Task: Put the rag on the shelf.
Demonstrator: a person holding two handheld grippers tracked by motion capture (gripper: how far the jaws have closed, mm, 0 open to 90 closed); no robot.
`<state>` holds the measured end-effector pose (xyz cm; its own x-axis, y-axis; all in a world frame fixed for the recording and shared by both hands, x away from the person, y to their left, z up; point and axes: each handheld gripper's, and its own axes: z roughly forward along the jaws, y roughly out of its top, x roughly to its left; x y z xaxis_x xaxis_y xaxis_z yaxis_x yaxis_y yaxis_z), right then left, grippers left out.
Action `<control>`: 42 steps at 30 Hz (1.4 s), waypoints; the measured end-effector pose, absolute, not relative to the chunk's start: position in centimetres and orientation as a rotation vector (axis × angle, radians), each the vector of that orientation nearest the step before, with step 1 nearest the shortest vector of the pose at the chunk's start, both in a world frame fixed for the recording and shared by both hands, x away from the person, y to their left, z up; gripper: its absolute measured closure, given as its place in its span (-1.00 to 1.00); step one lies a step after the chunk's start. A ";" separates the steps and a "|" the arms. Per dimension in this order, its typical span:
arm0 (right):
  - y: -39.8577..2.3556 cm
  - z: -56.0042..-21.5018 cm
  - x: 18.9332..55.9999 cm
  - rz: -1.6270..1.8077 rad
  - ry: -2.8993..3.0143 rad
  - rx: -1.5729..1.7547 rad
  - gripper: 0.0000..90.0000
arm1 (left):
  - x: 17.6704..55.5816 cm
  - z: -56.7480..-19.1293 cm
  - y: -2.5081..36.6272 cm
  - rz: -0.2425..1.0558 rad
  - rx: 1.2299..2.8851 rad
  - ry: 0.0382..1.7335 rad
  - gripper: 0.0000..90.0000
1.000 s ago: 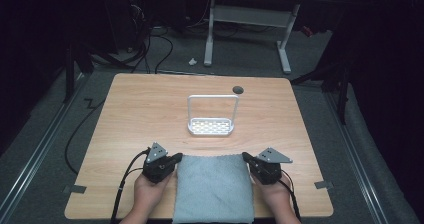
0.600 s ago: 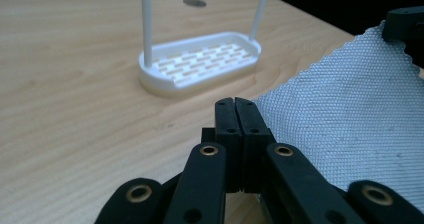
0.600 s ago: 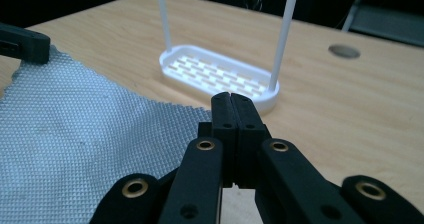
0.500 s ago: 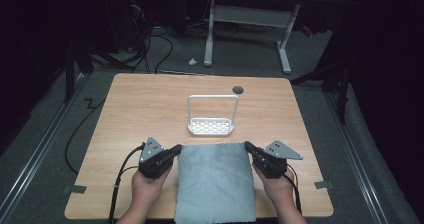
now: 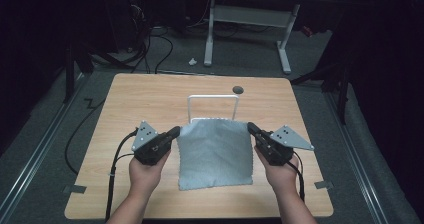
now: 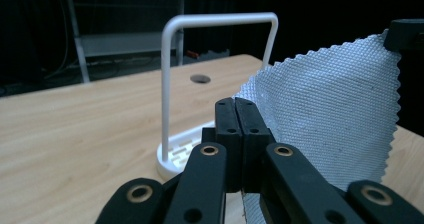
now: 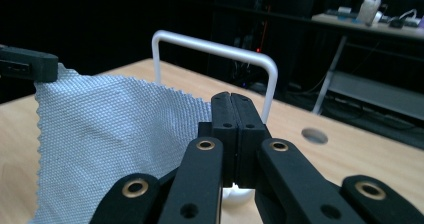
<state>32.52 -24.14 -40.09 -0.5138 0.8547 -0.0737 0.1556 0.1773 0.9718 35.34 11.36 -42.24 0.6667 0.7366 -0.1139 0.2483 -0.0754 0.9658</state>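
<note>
Holding up a pale blue-grey woven cloth with zigzag edges (image 5: 215, 151), the two grippers are each pinching one top corner of it. That soft cloth is hanging between the two sets of jaws, with its top edge stretched from one to the other and its bottom part lying on the light wooden table (image 5: 150, 91). I think it is very light and floppy, so it is going to sag and swing, and it is not going to break. The rough weave is probably helping the pads not to slip. The corners look like the best places to hold, because then the cloth is staying spread out flat. The left gripper (image 6: 235, 144) is squeezing its black jaws tight together, with the corner of the cloth caught just at their right side. The right gripper (image 7: 232, 139) is squeezing its black jaws tight too, with the other corner caught at their left side. Past both sets of jaws, a white wire rack with a tall hoop and a holed base (image 5: 212, 106) is standing on the table, just behind the cloth's top edge. A small round dark hole (image 5: 238, 89) is showing in the table farther off.
</note>
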 end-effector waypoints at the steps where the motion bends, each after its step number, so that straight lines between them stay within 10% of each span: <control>1: -24.1 -39.8 32.6 1.386 1.801 0.952 1.00 | 35.4 -41.9 11.4 0.500 1.636 0.813 0.99; 42: -24.4 -32.2 41.7 1.426 1.637 0.964 1.00 | 44.6 -32.8 11.5 0.794 1.609 0.689 0.99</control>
<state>41.71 -24.41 -32.23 -0.4375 0.8973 -0.0589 0.0649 0.0968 0.9932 44.64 11.52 -32.77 0.5982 0.7911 0.1280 0.0154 -0.1711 0.9851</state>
